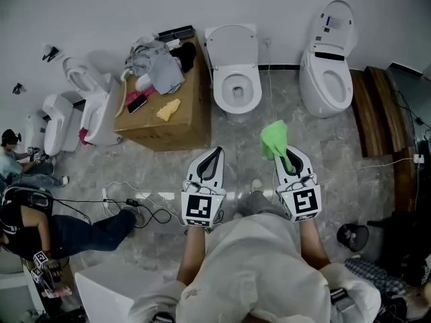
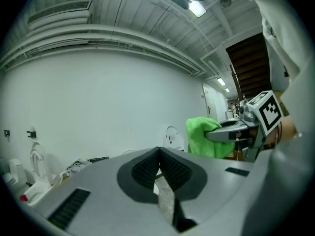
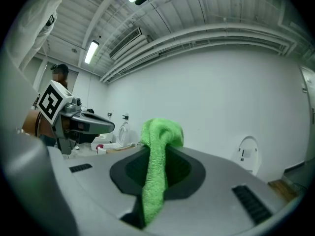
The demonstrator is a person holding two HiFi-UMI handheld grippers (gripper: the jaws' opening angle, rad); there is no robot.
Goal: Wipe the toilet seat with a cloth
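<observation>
— While you stand there with both grippers out, what do your jaws hold?
— My right gripper point(image 1: 285, 155) has its jaws clamped on a bright green fluffy cloth point(image 1: 274, 138), which runs up between them and bunches over the tips. My left gripper point(image 1: 217, 151) has its jaws pressed together, tip to tip, on nothing.
— Where is the seat?
— The white oval toilet seat point(image 1: 219, 90) lies on the bowl by the wall, ahead of my left gripper, with the white lid point(image 1: 231, 46) raised. The cloth hangs over the grey marbled floor point(image 1: 244, 161), well apart from the seat.
— And around it?
— A brown cardboard box point(image 1: 161, 130) stands just beside it, with a heap of clothes point(image 1: 156, 66) on top. On the other side is a second white toilet point(image 1: 327, 79), lid up.
</observation>
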